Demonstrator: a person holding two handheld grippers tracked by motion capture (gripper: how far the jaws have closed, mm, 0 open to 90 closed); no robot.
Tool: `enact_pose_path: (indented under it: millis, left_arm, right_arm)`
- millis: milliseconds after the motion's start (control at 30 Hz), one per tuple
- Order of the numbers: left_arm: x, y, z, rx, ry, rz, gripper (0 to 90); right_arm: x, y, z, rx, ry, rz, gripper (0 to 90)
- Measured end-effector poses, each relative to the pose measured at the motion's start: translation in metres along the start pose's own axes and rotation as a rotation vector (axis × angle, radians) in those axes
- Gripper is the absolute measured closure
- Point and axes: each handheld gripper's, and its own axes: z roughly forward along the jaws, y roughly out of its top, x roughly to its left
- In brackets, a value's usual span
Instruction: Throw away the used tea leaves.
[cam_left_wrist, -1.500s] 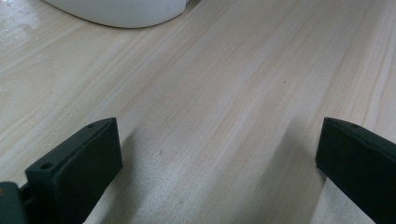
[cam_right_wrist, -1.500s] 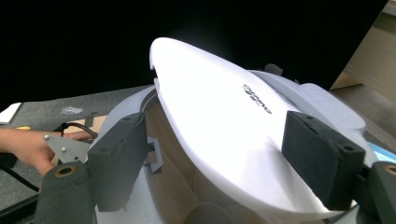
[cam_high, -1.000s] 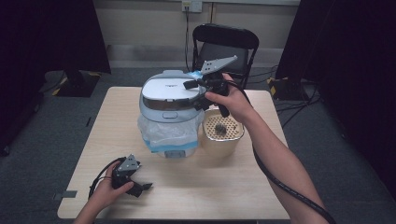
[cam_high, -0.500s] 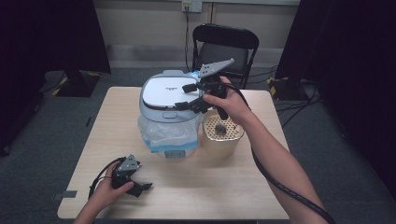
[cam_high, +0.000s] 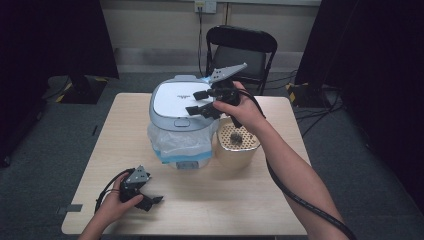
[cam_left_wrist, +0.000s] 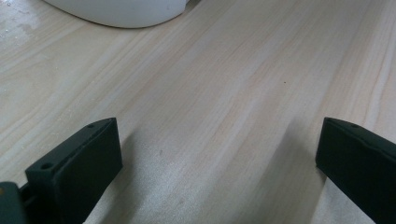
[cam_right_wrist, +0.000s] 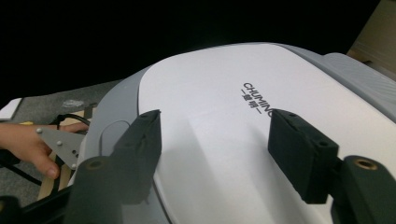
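Right claw (cam_high: 199, 102), jaws just narrowed but apart, grasping nothing, hovers over white-and-grey plastic bin lid (cam_high: 172, 100) mid-back on light wooden tabletop (cam_high: 240, 200); left claw (cam_high: 150, 202) released, resting front-left.

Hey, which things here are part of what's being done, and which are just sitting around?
In the job: bin lid; lined bin; right gripper above the lid.
Lying about: beige perforated pot; folding chair; left gripper, idle near the table edge.
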Motion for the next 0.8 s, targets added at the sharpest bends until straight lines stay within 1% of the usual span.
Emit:
enact_pose_path:
  millis: [100, 133, 400, 533, 667, 800]
  left_arm:
    - [0.0000, 0.0000, 0.0000, 0.000, 0.000, 0.000, 0.0]
    - [0.0000, 0.0000, 0.0000, 0.000, 0.000, 0.000, 0.0]
    - [0.0000, 0.0000, 0.0000, 0.000, 0.000, 0.000, 0.0]
    - [0.0000, 0.0000, -0.0001, 0.001, 0.000, 0.000, 0.0]
    - [0.0000, 0.0000, 0.0000, 0.000, 0.000, 0.000, 0.0]
    - [0.0000, 0.0000, 0.0000, 0.000, 0.000, 0.000, 0.0]
  right_arm:
    - [0.0015, 0.0009, 0.0013, 0.010, -0.017, -0.022, 36.4]
    - [0.0014, 0.0013, 0.0017, 0.012, -0.018, -0.022, 36.4]
    - [-0.0011, 0.0003, 0.0058, -0.011, -0.026, -0.011, 36.5]
    - [-0.0014, 0.0005, 0.0062, -0.010, -0.024, -0.008, 36.5]
    - [-0.0001, 0.0017, 0.0068, -0.002, -0.036, -0.006, 36.5]
    - [0.0001, -0.0003, 0.0069, -0.015, -0.037, 0.000, 36.5]
